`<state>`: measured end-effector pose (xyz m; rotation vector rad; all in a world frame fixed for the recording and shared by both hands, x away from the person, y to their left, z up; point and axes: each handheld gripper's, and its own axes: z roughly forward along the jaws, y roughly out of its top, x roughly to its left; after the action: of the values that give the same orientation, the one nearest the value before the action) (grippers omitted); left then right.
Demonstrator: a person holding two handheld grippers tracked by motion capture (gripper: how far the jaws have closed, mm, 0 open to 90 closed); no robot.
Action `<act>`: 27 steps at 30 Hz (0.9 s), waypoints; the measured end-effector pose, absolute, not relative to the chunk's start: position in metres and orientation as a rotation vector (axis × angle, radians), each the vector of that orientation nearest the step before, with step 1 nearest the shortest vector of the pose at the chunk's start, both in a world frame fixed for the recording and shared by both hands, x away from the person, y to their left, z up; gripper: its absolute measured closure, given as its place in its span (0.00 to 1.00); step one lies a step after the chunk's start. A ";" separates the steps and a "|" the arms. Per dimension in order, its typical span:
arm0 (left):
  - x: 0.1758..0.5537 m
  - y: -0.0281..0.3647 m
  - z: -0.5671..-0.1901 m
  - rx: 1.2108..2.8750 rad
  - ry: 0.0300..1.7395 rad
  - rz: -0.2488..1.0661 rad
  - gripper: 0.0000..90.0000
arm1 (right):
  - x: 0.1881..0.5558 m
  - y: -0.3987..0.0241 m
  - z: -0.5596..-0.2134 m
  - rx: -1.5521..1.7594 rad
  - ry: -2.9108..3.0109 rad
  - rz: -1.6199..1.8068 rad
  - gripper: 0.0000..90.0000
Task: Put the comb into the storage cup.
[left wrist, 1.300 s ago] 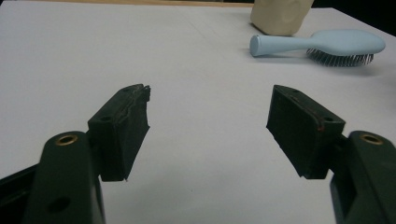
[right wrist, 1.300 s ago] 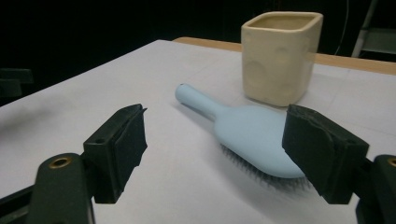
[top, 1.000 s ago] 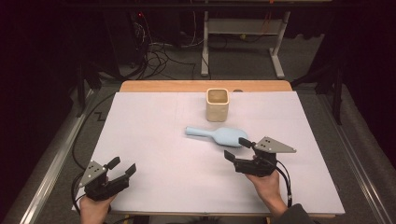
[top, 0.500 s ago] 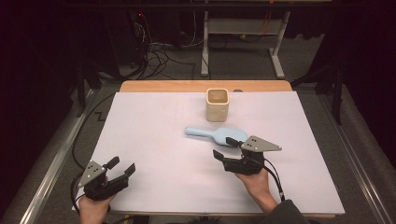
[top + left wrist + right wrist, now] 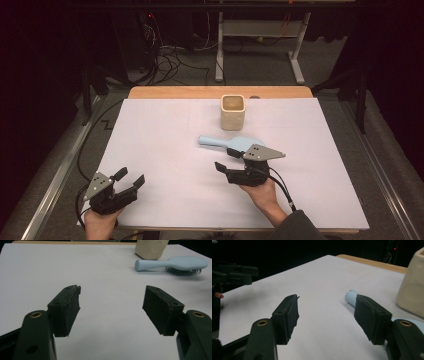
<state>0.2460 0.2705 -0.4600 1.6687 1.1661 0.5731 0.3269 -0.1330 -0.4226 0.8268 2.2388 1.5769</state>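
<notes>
Since the earlier frames, your right gripper (image 5: 228,160) has slid left across the desk (image 5: 165,135), from the head end of the hairbrush (image 5: 226,142) to a spot beside its handle, just below the middle of the high view. Its jaws have just been closing somewhat, yet they remain well apart with nothing clamped. In the right gripper view the right-hand jaw stands in front of the brush handle, whose rounded tip shows just above it, and only bare white desk lies in the gap. Your left gripper (image 5: 131,178) sits where it was, at the lower left of the high view, and the brush and the cream cup (image 5: 233,111) have not shifted.

Your right hand (image 5: 262,192) comes in from the bottom edge, the wrist angled up and to the left, holding its gripper low over the desk with the jaws pointing left. Your left hand (image 5: 100,220) holds its gripper near the desk's lower left corner, jaws aimed up and to the right, moderately open and empty.

The light blue hairbrush lies flat at the centre of the desk, bristles down, handle pointing left. It is just below the cup, which stands upright near the far edge. In the left gripper view the brush lies at the upper right, well apart from the jaws.
</notes>
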 end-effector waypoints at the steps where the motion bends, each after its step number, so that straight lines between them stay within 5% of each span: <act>1: 0.246 0.270 -0.460 1.669 1.165 0.573 0.33 | 0.327 -0.130 -0.423 0.815 2.248 1.563 0.42; 27: 0.247 0.267 -0.461 1.691 1.158 0.600 0.33 | 0.368 -0.086 -0.404 0.864 2.433 1.319 0.71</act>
<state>0.2475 0.2674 -0.4614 1.6913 1.1580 0.5998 0.3680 -0.0860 -0.4036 0.8636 2.4332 1.3194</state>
